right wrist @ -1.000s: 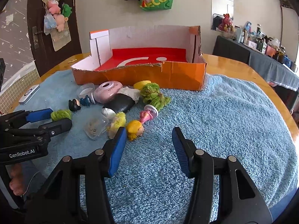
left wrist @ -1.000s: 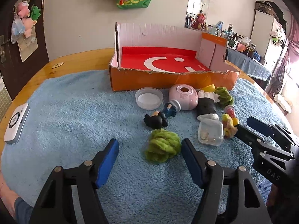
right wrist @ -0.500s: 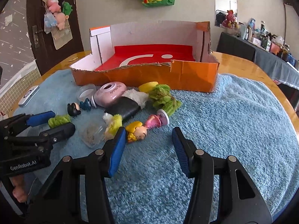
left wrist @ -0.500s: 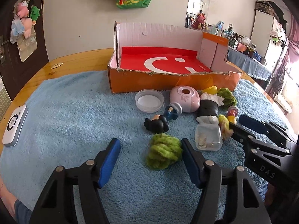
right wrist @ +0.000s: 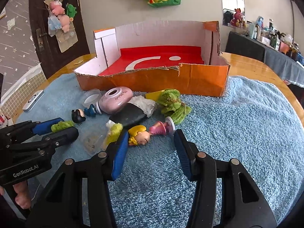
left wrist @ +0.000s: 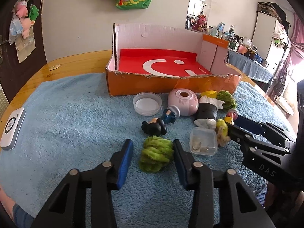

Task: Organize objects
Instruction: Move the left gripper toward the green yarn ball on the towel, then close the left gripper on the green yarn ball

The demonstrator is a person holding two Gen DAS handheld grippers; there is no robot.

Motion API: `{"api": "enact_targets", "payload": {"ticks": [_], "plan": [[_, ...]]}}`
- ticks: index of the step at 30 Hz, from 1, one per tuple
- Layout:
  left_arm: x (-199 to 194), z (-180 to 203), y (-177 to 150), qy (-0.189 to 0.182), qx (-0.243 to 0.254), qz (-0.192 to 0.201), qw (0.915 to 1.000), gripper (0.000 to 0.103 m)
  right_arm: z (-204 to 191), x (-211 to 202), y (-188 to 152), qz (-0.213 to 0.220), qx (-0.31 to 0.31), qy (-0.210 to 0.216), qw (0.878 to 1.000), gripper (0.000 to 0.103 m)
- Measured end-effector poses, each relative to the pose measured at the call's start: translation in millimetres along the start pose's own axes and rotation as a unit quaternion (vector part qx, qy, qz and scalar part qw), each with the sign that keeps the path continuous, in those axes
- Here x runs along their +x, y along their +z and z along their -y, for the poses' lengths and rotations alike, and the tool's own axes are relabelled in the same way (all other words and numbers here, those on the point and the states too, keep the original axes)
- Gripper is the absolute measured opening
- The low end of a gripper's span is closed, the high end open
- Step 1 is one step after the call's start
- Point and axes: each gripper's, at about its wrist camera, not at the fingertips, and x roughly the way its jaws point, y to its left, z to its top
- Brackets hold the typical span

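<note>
A green fuzzy ball [left wrist: 155,155] lies on the blue towel [left wrist: 76,117] between the fingers of my left gripper [left wrist: 153,152]. Its jaws are closing; the right pad touches the ball and a small gap remains at the left pad. In the right wrist view, a doll with yellow hair and a pink dress [right wrist: 140,136] lies between the spread jaws of my right gripper [right wrist: 150,138], close to the left pad, which is not gripping it. The orange cardboard box [left wrist: 152,85] with a red floor stands open behind the pile.
Before the box lie a clear lid [left wrist: 147,103], a pink round container [left wrist: 183,102], a black-headed figurine [left wrist: 154,127], a black roll with tissue [left wrist: 206,111], a small clear tub [left wrist: 203,141] and another green tuft [right wrist: 171,102]. A white device [left wrist: 12,125] sits far left.
The left jaws have narrowed around the green ball. The right gripper has come closer to the pile, so the doll now lies between its fingers.
</note>
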Motion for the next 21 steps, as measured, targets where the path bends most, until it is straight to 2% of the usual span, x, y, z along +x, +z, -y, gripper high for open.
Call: {"api": "enact_targets", "payload": {"ticks": [3, 21], "plan": [[-1.9, -0.7, 0.0, -0.007, -0.002, 0.002, 1.0, 0.032, -0.8, -4.0, -0.1, 0.006, -0.001, -0.001, 1.0, 0.047], [-14.1, -1.8, 2.8, -0.002, -0.004, 0.014, 0.9999, 0.031, -5.3, -21.2, 7.2, 0.026, -0.012, 0.002, 1.0, 0.047]]}}
